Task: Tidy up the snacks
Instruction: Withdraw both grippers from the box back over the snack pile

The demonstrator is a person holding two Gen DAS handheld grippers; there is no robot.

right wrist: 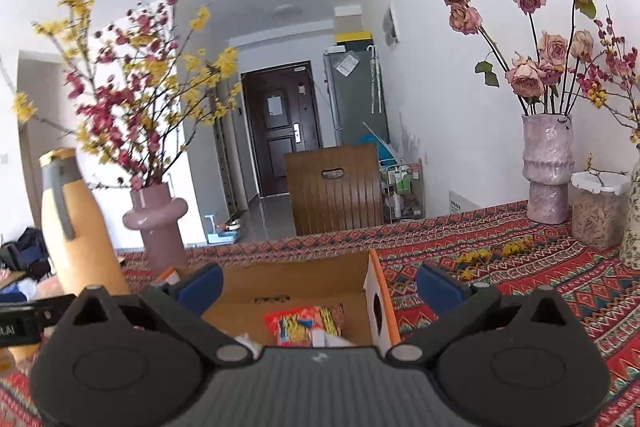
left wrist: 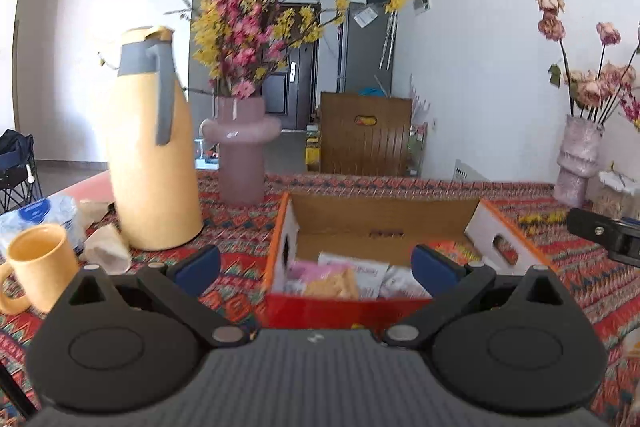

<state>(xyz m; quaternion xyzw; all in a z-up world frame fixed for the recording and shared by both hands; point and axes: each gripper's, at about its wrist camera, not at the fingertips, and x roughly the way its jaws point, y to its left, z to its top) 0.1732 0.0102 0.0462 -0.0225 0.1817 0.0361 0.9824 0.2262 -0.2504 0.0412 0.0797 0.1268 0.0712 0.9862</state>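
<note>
An open cardboard box (left wrist: 384, 219) with orange-edged white side flaps and a red front wall stands on the patterned tablecloth. Several snack packets (left wrist: 340, 277) lie inside, pink, white and yellow. My left gripper (left wrist: 316, 265) hovers open just in front of the box, nothing between its blue pads. In the right wrist view the same box (right wrist: 300, 279) lies below, with a red-and-yellow snack packet (right wrist: 296, 325) in it. My right gripper (right wrist: 320, 285) is open and empty above the box's right side. The other gripper shows as a black part (left wrist: 600, 233) at the right edge.
A yellow thermos jug (left wrist: 154, 143), a yellow mug (left wrist: 40, 267), a tissue pack (left wrist: 44, 213) and a pink vase of blossoms (left wrist: 240, 147) stand left of the box. A textured vase of dried roses (right wrist: 548, 171) and a jar (right wrist: 596, 211) stand at the right. A wooden chair (right wrist: 334, 187) is beyond.
</note>
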